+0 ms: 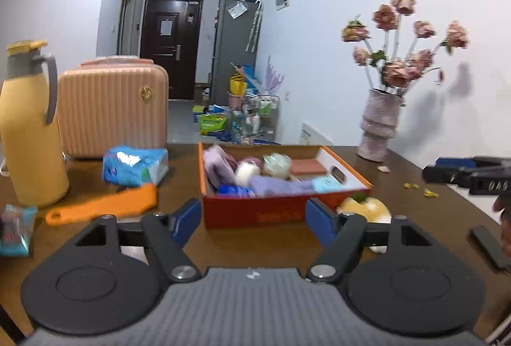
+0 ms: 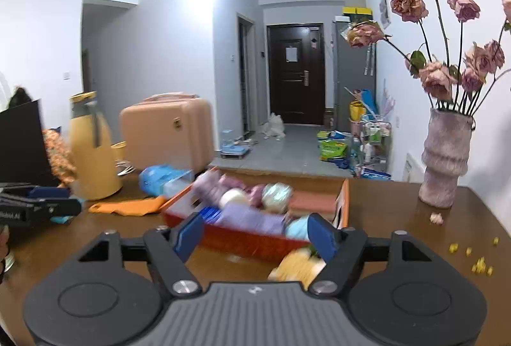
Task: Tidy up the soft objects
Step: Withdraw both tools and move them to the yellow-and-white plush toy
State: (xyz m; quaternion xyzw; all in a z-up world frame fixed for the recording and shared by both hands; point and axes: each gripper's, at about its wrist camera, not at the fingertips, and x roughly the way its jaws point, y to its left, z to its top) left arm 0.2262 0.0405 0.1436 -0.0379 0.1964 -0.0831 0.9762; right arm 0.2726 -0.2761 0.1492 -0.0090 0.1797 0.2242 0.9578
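At lower centre of the left wrist view, the left gripper [image 1: 254, 219] hangs released over the brown table [image 1: 255, 247], its blue fingertips [image 1: 186, 219] spread wide with nothing between them. Just beyond them, in mid-frame, sits the orange box [image 1: 271, 211]; faint lettering on its near wall is too blurred to read. Its long axis runs from the near edge back toward the far table edge, skewing a little to the right. Inside lie soft things: a lilac cloth [image 1: 278, 186] stretched crosswise along the near wall, a cream roll [image 1: 246, 173], a pale wrapped ball [image 1: 276, 164] and a reddish flat block [image 1: 308, 167]. A yellow plush [image 1: 367, 207] rests against the box's right near corner. Left of the box are an orange strip [image 1: 105, 208] lying nearly crosswise and a blue packet [image 1: 135, 165] whose print is illegible.

At lower centre of the right wrist view, the right gripper [image 2: 255, 237] is likewise spread and holding nothing. At that frame's left edge the other tool's body shows partial white writing, "Robot.AI" as far as it can be read.
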